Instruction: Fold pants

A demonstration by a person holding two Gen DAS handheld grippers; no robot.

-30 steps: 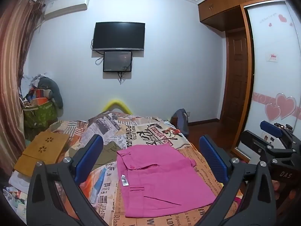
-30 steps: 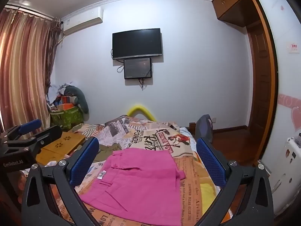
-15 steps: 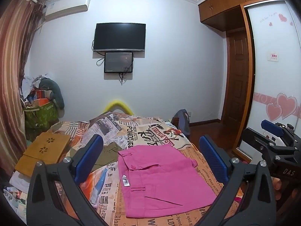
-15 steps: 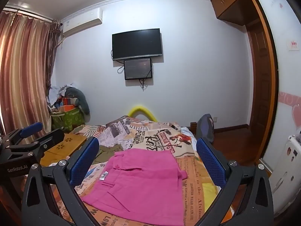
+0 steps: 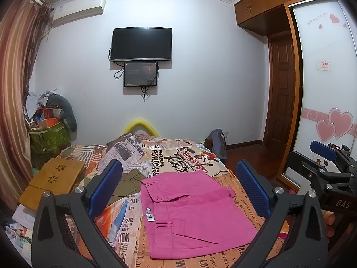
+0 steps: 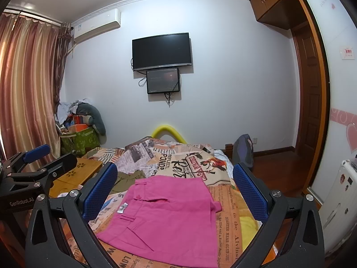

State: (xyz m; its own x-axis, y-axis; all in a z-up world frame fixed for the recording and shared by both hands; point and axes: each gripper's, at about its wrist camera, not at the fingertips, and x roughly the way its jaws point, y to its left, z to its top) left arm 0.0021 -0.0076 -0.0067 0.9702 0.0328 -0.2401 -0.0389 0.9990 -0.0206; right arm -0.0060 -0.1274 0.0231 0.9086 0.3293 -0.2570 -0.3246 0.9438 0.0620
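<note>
Well, folded pink pants lie below both claws (each spread wide, empty).

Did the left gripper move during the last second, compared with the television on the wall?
Yes, slightly. In the left wrist view the television now sits a little lower and further right, so the open left gripper has tilted slightly up and leftward.

Wall television, wooden tray, olive garment, striped curtain

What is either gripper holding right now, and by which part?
Nothing. The left gripper and right gripper both stand open above the bed, with the pink pants lying flat and untouched.
</note>
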